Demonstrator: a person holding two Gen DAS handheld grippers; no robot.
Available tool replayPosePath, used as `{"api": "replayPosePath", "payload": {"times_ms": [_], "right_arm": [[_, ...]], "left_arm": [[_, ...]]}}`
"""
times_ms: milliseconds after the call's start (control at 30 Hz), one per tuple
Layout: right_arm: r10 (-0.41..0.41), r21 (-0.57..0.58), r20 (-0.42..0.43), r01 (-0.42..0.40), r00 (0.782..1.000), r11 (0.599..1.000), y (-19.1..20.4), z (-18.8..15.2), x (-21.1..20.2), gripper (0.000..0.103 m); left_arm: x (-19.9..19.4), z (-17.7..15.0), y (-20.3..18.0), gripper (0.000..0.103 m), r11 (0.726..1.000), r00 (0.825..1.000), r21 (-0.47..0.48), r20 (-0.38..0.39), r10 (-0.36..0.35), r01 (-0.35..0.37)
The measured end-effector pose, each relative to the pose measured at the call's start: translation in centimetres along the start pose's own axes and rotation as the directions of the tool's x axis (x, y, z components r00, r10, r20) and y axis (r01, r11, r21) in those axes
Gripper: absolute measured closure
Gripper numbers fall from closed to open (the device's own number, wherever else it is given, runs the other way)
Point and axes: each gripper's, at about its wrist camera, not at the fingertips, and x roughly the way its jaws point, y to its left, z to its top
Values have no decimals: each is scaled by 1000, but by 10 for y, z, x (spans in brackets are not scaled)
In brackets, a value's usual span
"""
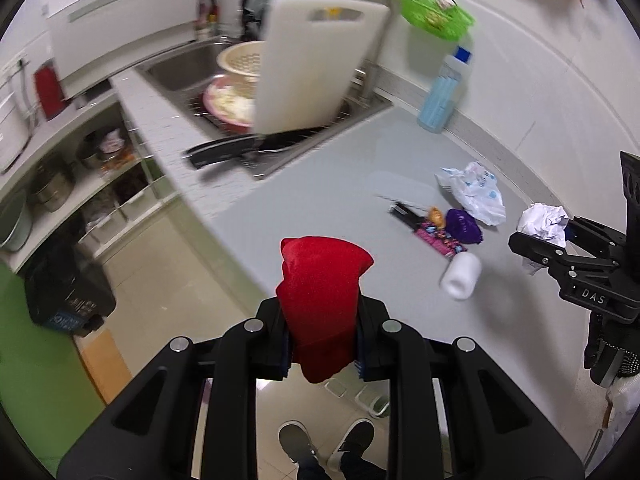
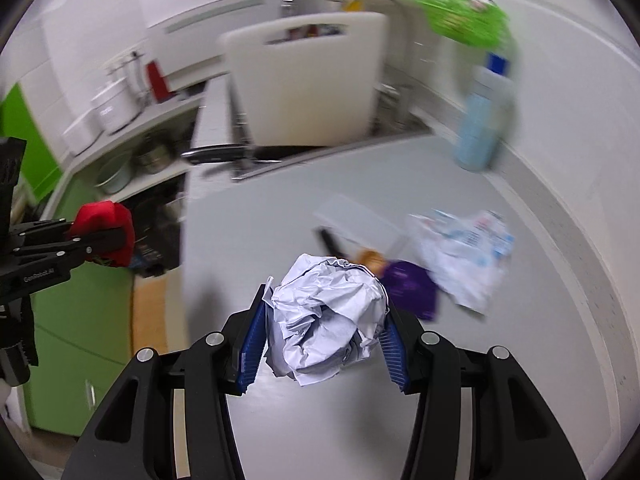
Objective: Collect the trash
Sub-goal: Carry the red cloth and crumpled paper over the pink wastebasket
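Note:
My left gripper (image 1: pixel 322 320) is shut on a crumpled red wrapper (image 1: pixel 324 272), held over the counter's front edge. My right gripper (image 2: pixel 324 340) is shut on a crumpled white paper ball (image 2: pixel 320 300) above the grey counter (image 2: pixel 280 208). Each view shows the other hand: the right gripper (image 1: pixel 544 236) with the paper ball (image 1: pixel 544 220) at far right, the left gripper (image 2: pixel 108 240) with the red wrapper (image 2: pixel 106 224) at far left. On the counter lie a white plastic wrapper (image 1: pixel 476 192), a purple wrapper (image 1: pixel 464 226), a pink-and-black wrapper (image 1: pixel 432 236) and a white foam roll (image 1: pixel 460 276).
A sink (image 1: pixel 176 72) at the back holds bowls and a leaning white cutting board (image 1: pixel 316 64), with a black knife (image 1: pixel 224 152) at its rim. A blue bottle (image 1: pixel 444 92) and a green basket (image 1: pixel 436 12) stand by the wall. A black bin (image 1: pixel 68 292) stands on the floor at left.

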Motion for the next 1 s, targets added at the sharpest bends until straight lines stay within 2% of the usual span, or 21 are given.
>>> {"api": "replayPosePath", "payload": {"times_ms": [200,333,533,733,1000], "right_arm": [[88,-97,-19,-89,996,991,76,13,14,53],[140,-153,-50,-147,989,977,124,15,30,53],[219,-213,-151,-248,964,945,200,8,84,53],[253,-242,-255,-315,933,918,256,-11,151,53],[245,-255,-370,-351,896,901,303,-54,267,53]], "left_arm": [[-33,-34,57,81,995,998,-89,17,52,-51],[-47,-65,102,81,981,995,-172,9,98,-95],[-41,-111,164,81,948,989,-281,-42,144,-150],[-6,-158,219,81,913,981,-361,-113,158,-189],[86,-224,288,81,874,975,-446,-189,118,-192]]}}
